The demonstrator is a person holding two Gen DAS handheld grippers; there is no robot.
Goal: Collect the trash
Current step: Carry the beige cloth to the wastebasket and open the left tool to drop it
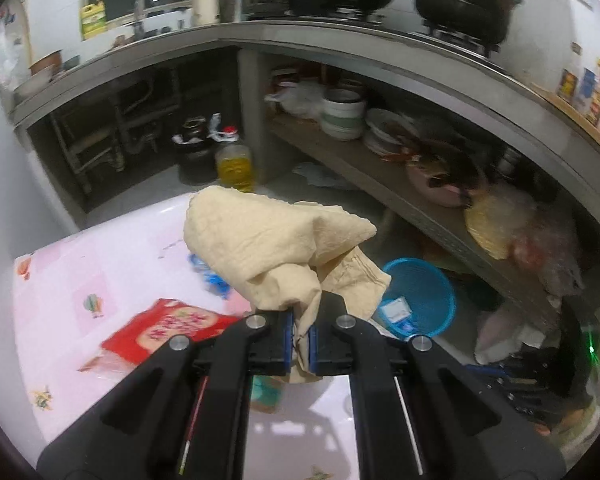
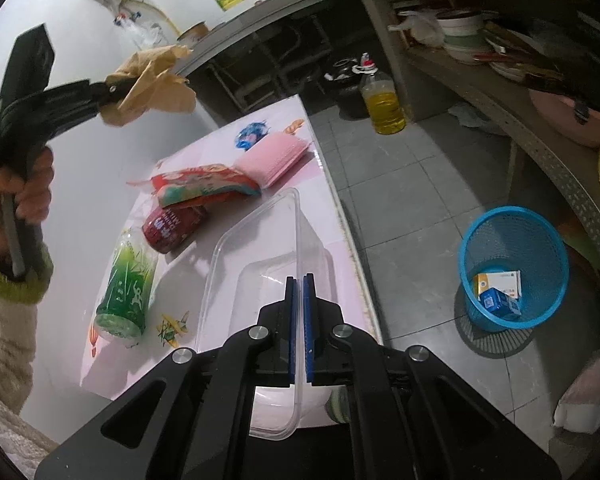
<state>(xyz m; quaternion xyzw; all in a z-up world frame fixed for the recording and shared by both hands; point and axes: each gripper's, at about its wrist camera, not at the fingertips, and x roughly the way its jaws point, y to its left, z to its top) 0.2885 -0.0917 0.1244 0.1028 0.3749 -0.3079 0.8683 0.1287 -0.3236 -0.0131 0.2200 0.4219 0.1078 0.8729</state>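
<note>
My left gripper (image 1: pixel 302 322) is shut on a crumpled tan paper napkin (image 1: pixel 268 240) and holds it up above the pink table (image 1: pixel 100 264). The right wrist view shows the same left gripper (image 2: pixel 114 90) at upper left with the napkin (image 2: pixel 156 80), held by a hand in a cream sleeve. My right gripper (image 2: pixel 300 280) is shut on the rim of a clear plastic tray (image 2: pixel 256 240) at the table's edge. A blue mesh basket (image 2: pixel 512 240) stands on the floor to the right with small boxes in it; in the left wrist view the blue basket (image 1: pixel 424 280) shows beyond the napkin.
On the table lie a green bottle (image 2: pixel 126 280), a red can (image 2: pixel 172 224), a red snack packet (image 2: pixel 204 184), a pink pad (image 2: pixel 274 156) and a blue wrapper (image 2: pixel 252 132). An oil bottle (image 2: pixel 384 104) stands on the tiled floor. A counter shelf (image 2: pixel 540 128) with dishes runs along the right.
</note>
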